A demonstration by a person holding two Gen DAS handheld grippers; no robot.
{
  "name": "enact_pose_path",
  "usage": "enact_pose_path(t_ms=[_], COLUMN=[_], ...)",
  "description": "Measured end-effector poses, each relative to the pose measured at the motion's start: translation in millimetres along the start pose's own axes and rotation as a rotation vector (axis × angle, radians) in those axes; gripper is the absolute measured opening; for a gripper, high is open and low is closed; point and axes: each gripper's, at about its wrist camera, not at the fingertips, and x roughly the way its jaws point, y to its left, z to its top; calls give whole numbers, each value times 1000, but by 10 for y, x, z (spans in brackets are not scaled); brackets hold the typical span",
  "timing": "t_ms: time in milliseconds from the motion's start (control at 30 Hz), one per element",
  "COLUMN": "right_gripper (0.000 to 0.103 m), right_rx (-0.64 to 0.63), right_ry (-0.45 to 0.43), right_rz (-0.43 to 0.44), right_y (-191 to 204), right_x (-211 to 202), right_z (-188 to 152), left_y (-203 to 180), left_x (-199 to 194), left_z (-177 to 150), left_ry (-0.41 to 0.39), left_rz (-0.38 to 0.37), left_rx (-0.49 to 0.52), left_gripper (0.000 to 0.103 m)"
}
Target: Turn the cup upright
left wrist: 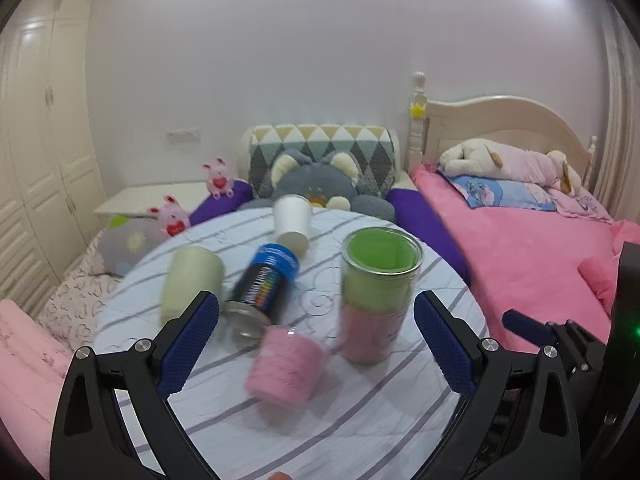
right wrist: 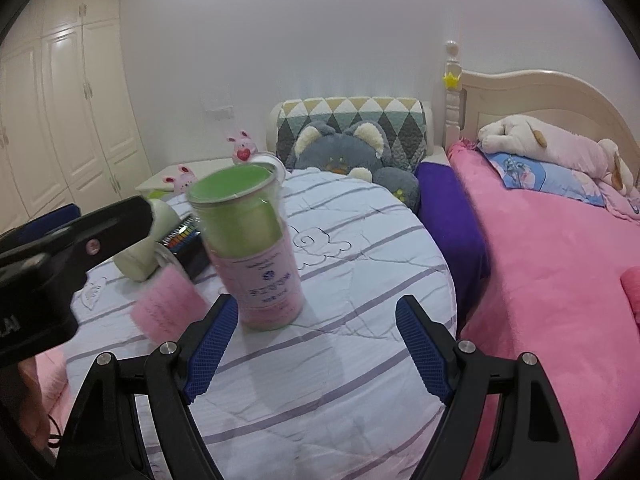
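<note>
- The green cup (left wrist: pixel 378 296) stands upright on the round table (left wrist: pixel 360 420).
- Left of the green cup lie a pink cup (left wrist: pixel 284 368) and a blue can (left wrist: pixel 264 288).
- Both left gripper (left wrist: pixel 316 340) and right gripper (right wrist: pixel 316 344) have jaws open, holding nothing.

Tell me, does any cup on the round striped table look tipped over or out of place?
Yes. The white paper cup, the cream cup, the dark blue printed cup and the small pink cup all lie on their sides. Only the tall green and pink cup stands upright. No spill is visible.
</note>
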Motion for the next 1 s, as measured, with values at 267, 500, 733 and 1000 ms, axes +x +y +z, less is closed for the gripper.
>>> enact_pose_path(t_ms=[267, 500, 733, 1000], right_gripper=[83, 83, 82, 83], right_rx=[-3, -2, -3, 0], right_ry=[-50, -87, -126, -142], right_rz=[-10, -14, -10, -6], right_y=[287, 569, 841, 1108], right_x=[-279, -461, -615, -703], right_z=[-16, -14, -6, -56], left_y=[362, 739, 1074, 1297], left_x=[-385, -625, -764, -802], left_z=[-94, -177, -288, -394], left_ry=[-51, -71, -63, -48], left_rz=[52, 93, 118, 100], left_rx=[8, -4, -12, -36], left_gripper=[103, 103, 103, 103])
